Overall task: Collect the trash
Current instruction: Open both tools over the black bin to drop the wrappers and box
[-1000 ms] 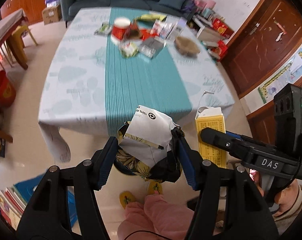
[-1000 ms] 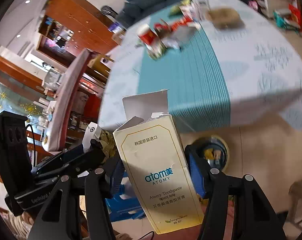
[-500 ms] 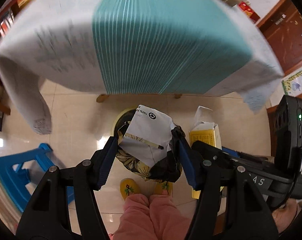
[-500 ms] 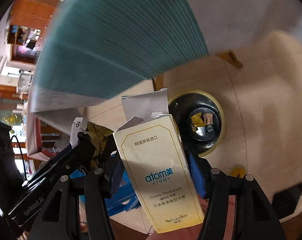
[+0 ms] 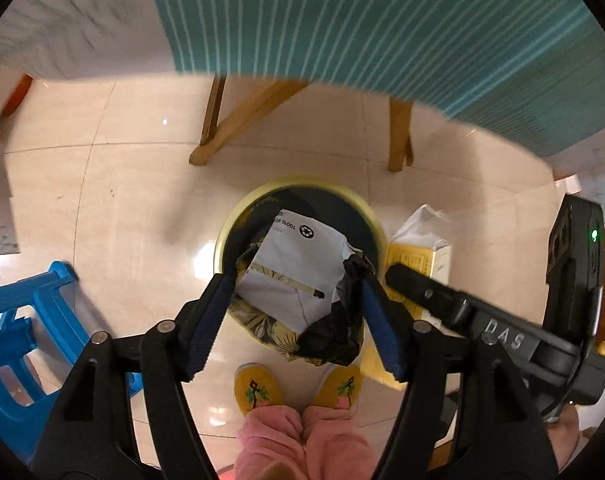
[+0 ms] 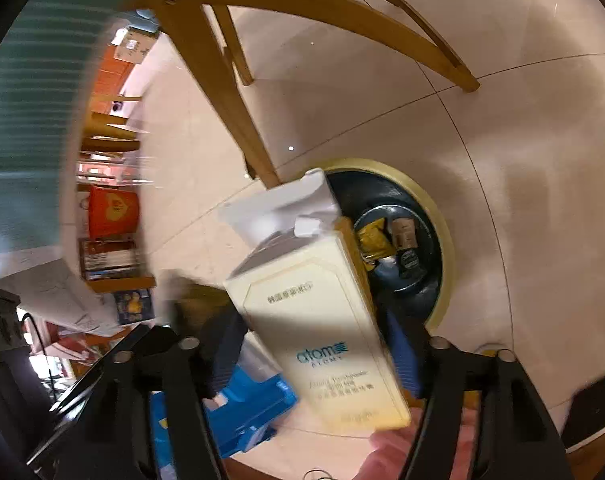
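Two pieces of trash are sitting right over the trash bin (image 5: 298, 196), one in each of your tongs. Your left tongs (image 5: 296, 280) point almost straight down at the bin with the crumpled wrapper (image 5: 298, 276) between the blue pads (image 5: 206, 320); the jaws have just been widening, and the wrapper, white with a recycling mark on top and floral-and-black underneath, now looks loose between them rather than squeezed, though it may touch the pad tips. It hangs over the near half of the round dark bin with the yellow rim.

Your right tongs (image 6: 310, 344) have also just been spreading, with the cream Atomy toothpaste box (image 6: 322, 312) between the pads. The box is tilted, its torn flap end leaning toward the bin (image 6: 438, 224), and the frame is blurry, so I can't tell if either pad touches it. Inside the bin you can see a yellow packet (image 6: 372, 236) and a few small dark bits at the bottom.

The bin stands on the tile floor (image 5: 122, 184), just beside the wooden legs (image 5: 238, 120) under the teal-striped tabletop cloth (image 5: 362, 24). A blue stool (image 5: 18, 340) sits off to the left, and your yellow slippers (image 5: 258, 388) are right behind the bin.
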